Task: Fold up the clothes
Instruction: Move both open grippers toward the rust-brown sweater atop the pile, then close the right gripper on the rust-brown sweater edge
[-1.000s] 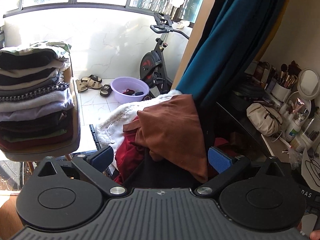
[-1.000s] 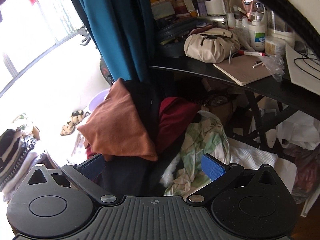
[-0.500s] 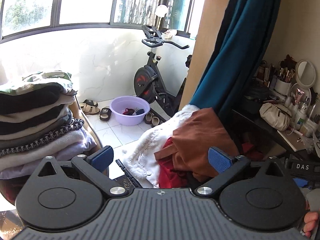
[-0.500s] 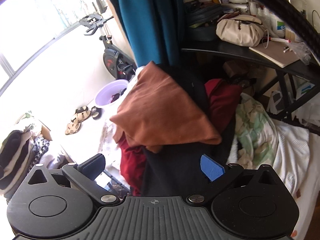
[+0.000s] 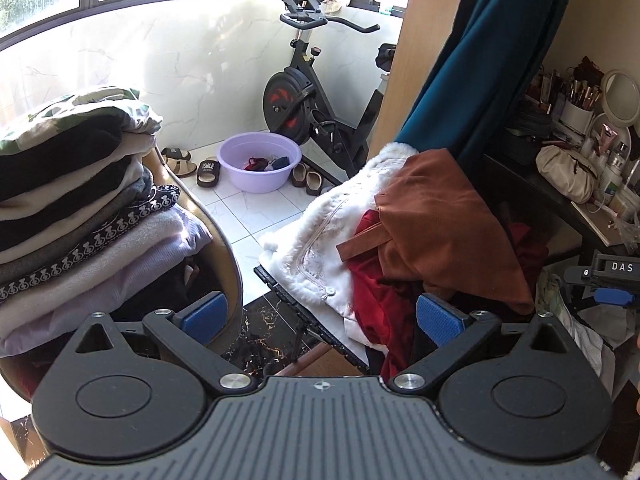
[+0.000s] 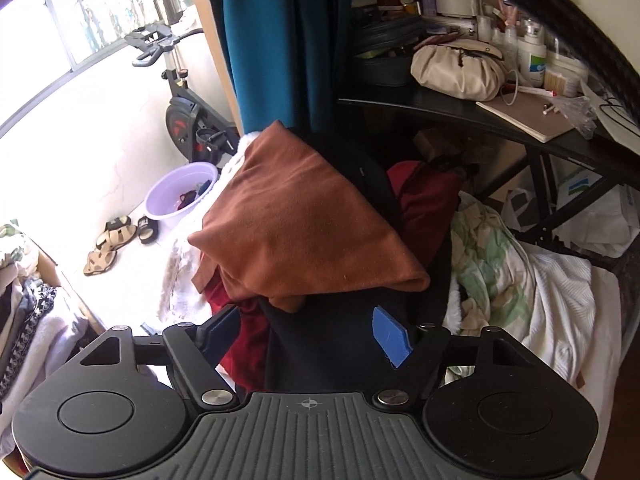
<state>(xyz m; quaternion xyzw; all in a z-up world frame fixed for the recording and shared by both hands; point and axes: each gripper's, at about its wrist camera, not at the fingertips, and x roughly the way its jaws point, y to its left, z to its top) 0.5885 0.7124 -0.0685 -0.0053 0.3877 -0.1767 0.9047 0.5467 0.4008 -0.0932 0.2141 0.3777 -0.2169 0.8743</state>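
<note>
The left gripper (image 5: 322, 314) hangs in the air with its blue-padded fingers (image 5: 438, 314) spread wide and nothing between them; the right gripper (image 6: 306, 332) is the same, fingers (image 6: 390, 334) apart and empty, poised just short of the heap of unfolded clothes. On top of that heap lies the rust-brown garment (image 6: 304, 224), draped like a slope with its long axis running from a high corner near the teal curtain (image 6: 276, 40) down toward the right gripper, its lower edge rolled into a soft fold and one strap-like end (image 5: 360, 242) poking out sideways. Beneath it sit a dark red piece (image 5: 370, 292) and a black one (image 6: 332, 344), and on the side away from the curtain a white fleecy coat (image 5: 320, 240) hangs over the edge of the heap. Farther from the curtain, a neat stack of folded clothes (image 5: 80, 208) rests on a chair (image 5: 224, 248). Beyond the heap stand a lilac basin (image 5: 258, 164) on the tiled floor and an exercise bike (image 5: 308, 96). On the other side of the curtain a dark table (image 6: 460, 110) carries a cream bag (image 6: 456, 68).
</note>
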